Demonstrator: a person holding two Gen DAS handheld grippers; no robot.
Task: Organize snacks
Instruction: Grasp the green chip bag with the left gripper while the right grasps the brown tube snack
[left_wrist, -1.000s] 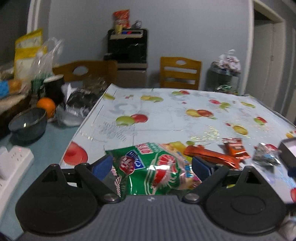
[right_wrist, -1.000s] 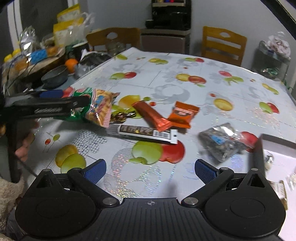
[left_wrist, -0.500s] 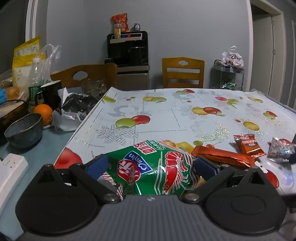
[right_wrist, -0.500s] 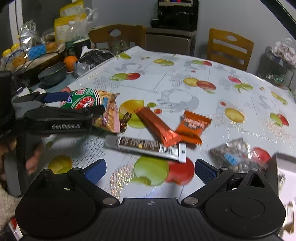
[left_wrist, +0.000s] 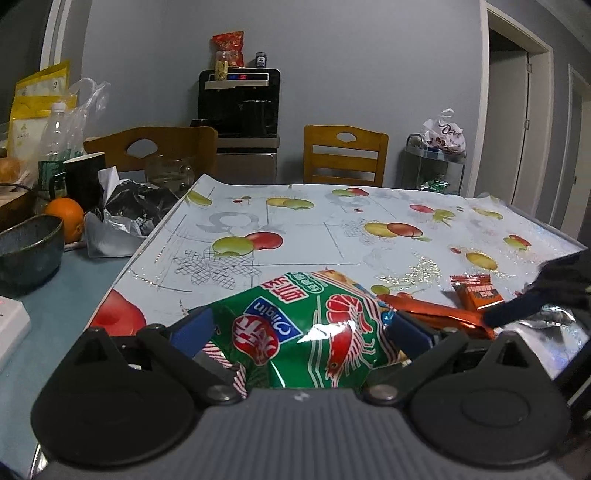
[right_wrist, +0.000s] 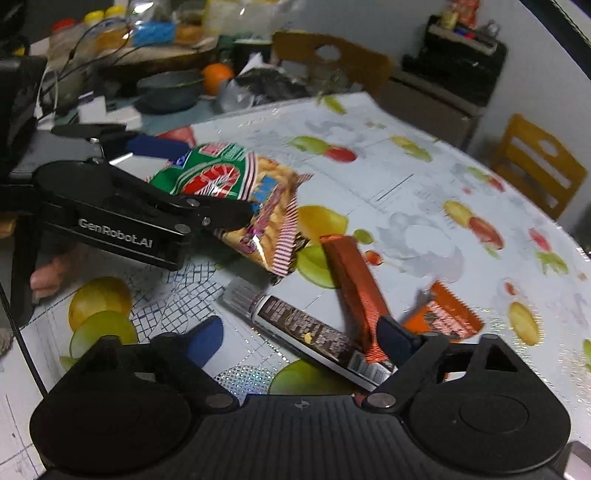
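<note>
My left gripper (left_wrist: 299, 325) is shut on a green shrimp-chip bag (left_wrist: 303, 328) and holds it just above the fruit-print tablecloth (left_wrist: 295, 229). In the right wrist view the left gripper (right_wrist: 192, 177) and the bag (right_wrist: 236, 195) show at the left. My right gripper (right_wrist: 299, 336) is open and low over a dark chocolate bar (right_wrist: 310, 332), with a long orange-brown bar (right_wrist: 351, 280) beside its right finger. A small orange packet (right_wrist: 443, 314) lies further right. The right gripper's finger (left_wrist: 524, 306) enters the left wrist view at the right.
A dark bowl (left_wrist: 26, 247), an orange (left_wrist: 66, 218), a black mug (left_wrist: 85, 177) and a foil bag (left_wrist: 125, 218) crowd the table's left side. Two wooden chairs (left_wrist: 343, 155) stand behind the table. A white power strip (left_wrist: 11, 325) lies at the left edge.
My right gripper has swung left and down over the chocolate bar and the orange-brown bar. My left gripper has closed in on the green bag and tilted it up.
</note>
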